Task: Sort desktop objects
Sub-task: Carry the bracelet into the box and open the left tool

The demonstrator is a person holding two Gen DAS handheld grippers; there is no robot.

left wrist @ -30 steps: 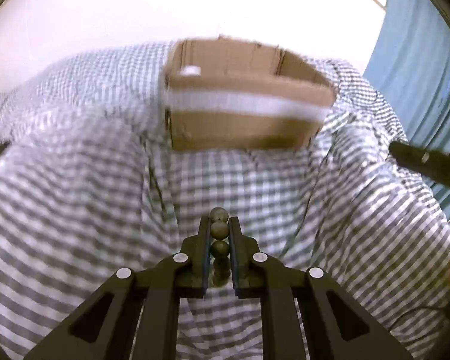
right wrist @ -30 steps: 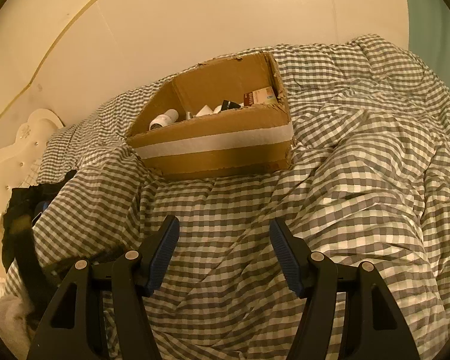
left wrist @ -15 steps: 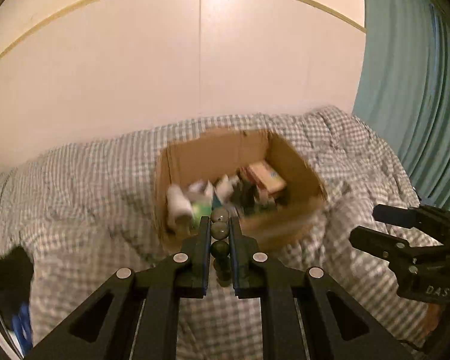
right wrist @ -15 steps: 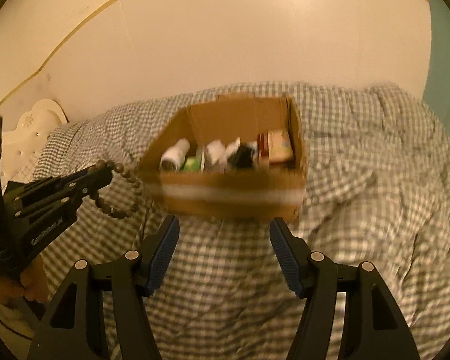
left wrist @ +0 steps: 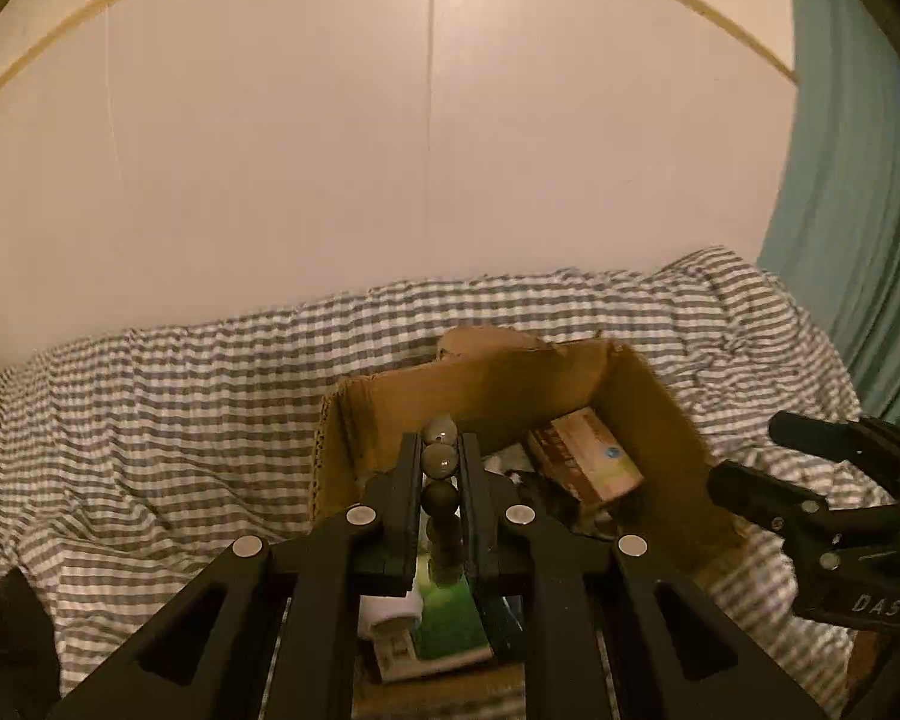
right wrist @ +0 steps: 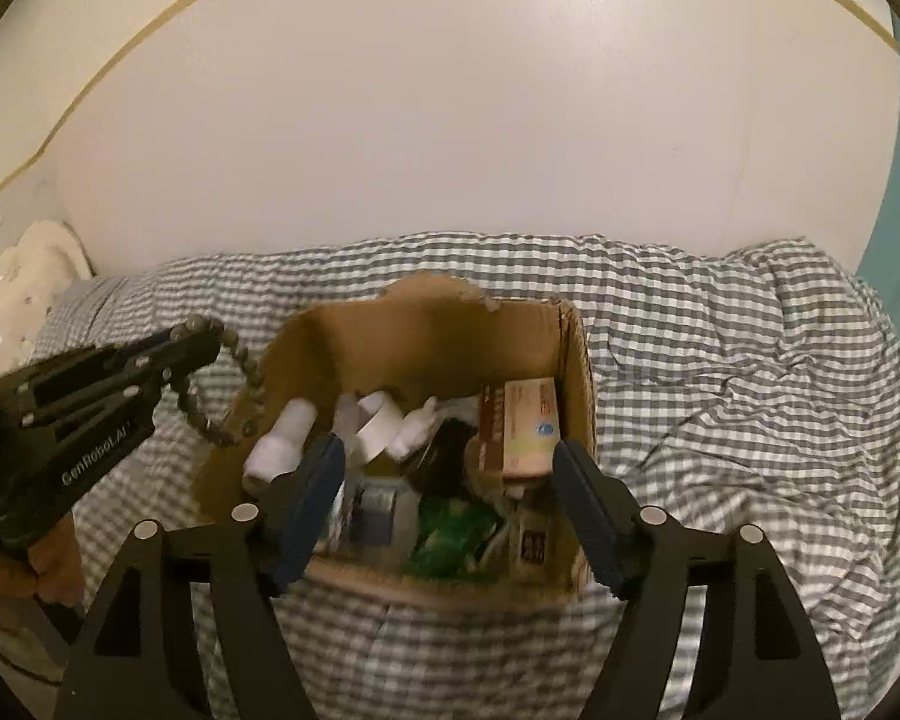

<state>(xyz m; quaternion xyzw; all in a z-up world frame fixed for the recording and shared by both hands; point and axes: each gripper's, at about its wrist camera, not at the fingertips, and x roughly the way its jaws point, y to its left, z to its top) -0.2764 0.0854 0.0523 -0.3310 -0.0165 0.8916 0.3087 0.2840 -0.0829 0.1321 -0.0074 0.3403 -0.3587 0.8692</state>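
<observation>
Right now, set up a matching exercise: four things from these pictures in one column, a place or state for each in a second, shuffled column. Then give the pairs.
Things:
1. bead bracelet
2. cardboard box
3. right hand-held gripper
4. orange carton

Places or states:
A. lies inside the box, against its right wall
B. open, nothing between its fingers
C. clamped in the left hand-held gripper
D. sits on the checked bedcover

Pairs: 1-C, 2-D, 3-B, 4-A

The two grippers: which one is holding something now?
The left gripper: its jaws are shut on the bead bracelet. The right gripper stands open and empty.
</observation>
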